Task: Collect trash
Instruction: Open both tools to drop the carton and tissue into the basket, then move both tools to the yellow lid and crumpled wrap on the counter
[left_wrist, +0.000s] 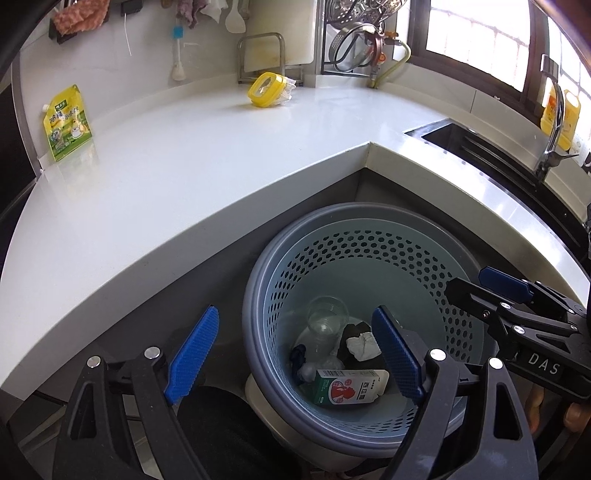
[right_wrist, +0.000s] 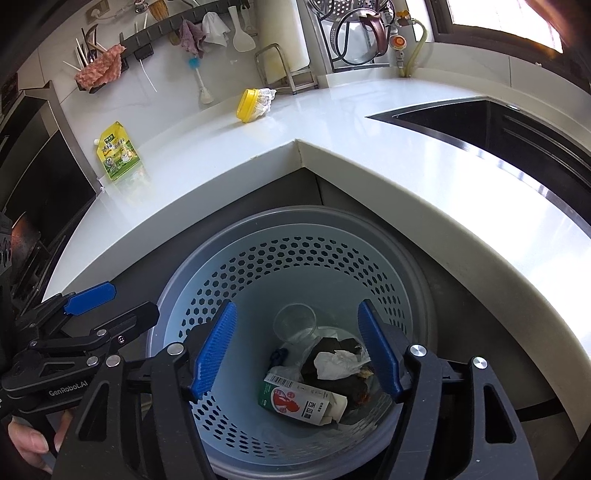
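Both grippers, left gripper (left_wrist: 295, 354) and right gripper (right_wrist: 297, 354), hang empty with jaws apart above the trash bin (right_wrist: 388, 236), while the yellow pouch (left_wrist: 67, 123) and yellow-lidded container (left_wrist: 265, 89) sit far back on the counter (left_wrist: 184, 155), so a hasty reach risks tipping either over.

Bin (right_wrist: 369, 266) stands below the counter (right_wrist: 258, 162) corner; carton (right_wrist: 303, 402), cup (right_wrist: 295, 321) and tissue (right_wrist: 338, 363) inside; pouch (right_wrist: 118, 153) far left.

White L-shaped countertop (left_wrist: 207, 155); steel sink (right_wrist: 524, 136) set into its right arm; pale wall (right_wrist: 173, 74) behind with hanging rail (right_wrist: 155, 27); bright window (left_wrist: 476, 40) above sink.
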